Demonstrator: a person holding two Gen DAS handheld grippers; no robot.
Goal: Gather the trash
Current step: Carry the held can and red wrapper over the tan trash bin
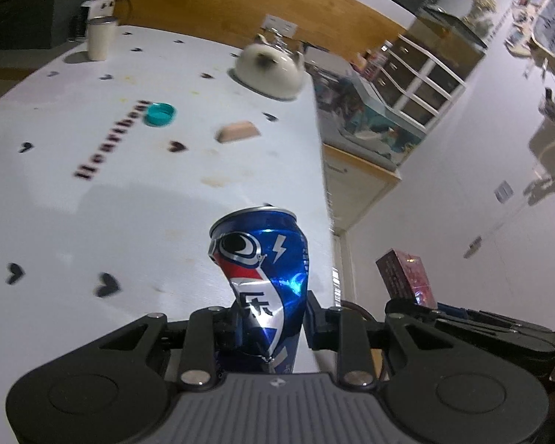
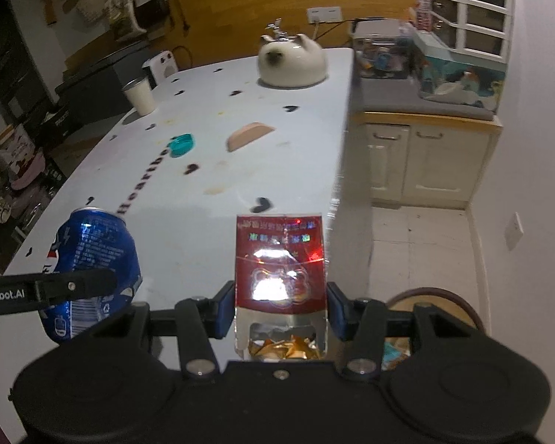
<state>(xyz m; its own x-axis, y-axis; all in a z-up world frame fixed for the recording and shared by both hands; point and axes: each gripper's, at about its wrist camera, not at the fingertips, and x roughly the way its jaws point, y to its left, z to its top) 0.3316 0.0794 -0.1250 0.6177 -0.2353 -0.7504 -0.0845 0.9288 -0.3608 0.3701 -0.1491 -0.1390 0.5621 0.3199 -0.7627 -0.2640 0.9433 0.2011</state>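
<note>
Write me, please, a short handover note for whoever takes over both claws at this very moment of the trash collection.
Left claw: shut on the crushed blue can, held upright over the near table edge.
Right claw: shut on the opened red cigarette pack, foil showing at its near end.
Bin: a round basket with wrappers inside sits on the floor just right of the right claw.
Still on the white table: a teal bottle cap and a pink wedge-shaped piece beside it.
Done: both items picked up. Left: drop them in the basket, probably, then fetch the cap and the pink piece.
</note>
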